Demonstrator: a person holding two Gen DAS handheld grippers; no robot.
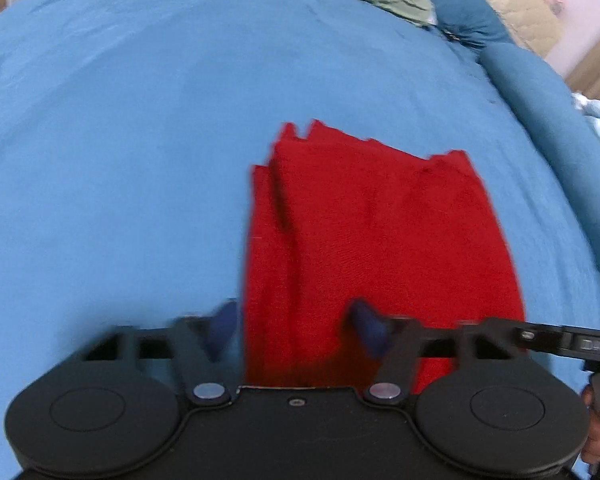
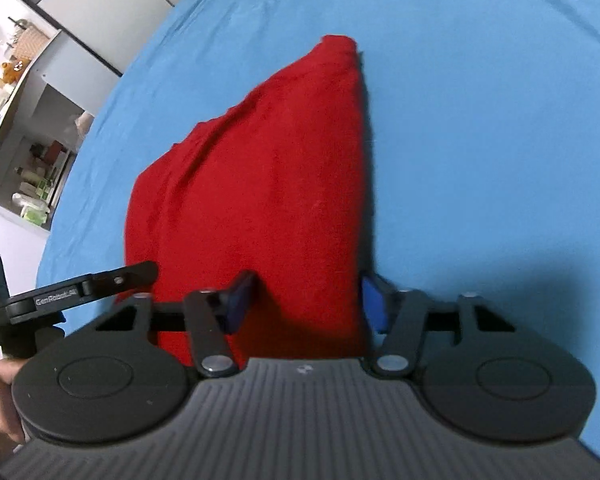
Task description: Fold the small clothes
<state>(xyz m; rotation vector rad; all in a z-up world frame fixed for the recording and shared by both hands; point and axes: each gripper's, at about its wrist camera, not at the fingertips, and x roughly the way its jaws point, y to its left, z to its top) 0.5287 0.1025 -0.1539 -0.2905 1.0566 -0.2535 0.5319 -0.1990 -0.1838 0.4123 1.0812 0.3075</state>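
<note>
Both jaws apart, gripping nothing. Left gripper (image 1: 294, 326) straddles near-left edge of red garment (image 1: 376, 240), right gripper (image 2: 306, 300) its near-right edge. Garment lies on blue sheet (image 1: 120, 140), apparently folded; blur hides layers.

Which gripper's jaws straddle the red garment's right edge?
The right gripper: one fingertip over the red garment, the other over the blue sheet. The left gripper straddles its left edge.
</note>
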